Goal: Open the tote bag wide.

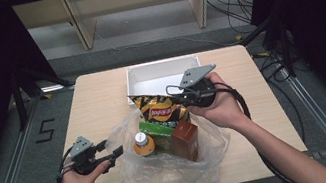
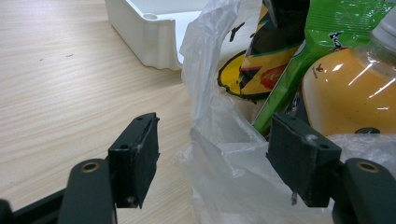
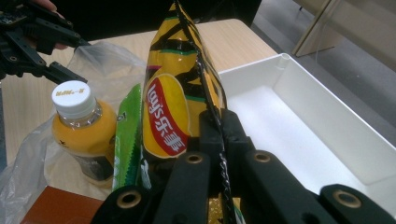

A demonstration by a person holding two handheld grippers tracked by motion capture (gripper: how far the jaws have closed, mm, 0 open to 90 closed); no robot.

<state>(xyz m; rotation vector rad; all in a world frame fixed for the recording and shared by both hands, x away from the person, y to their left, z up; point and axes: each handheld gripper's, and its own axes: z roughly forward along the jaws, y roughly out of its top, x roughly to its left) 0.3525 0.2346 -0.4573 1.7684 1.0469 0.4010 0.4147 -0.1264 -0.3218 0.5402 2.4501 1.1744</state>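
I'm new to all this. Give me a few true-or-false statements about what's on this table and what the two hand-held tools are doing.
1. The right gripper has its jaws closed on the chip bag. True.
2. The white tray is full of snacks. False: its inside is bare.
3. The left gripper has its jaws apart, with the edge of the clear plastic bag between them. True.
4. The orange drink bottle lies on the bare table outside the bag. False: it stands in the plastic bag, next to a green packet.
5. The bottle has no cap. False: it has a white cap.
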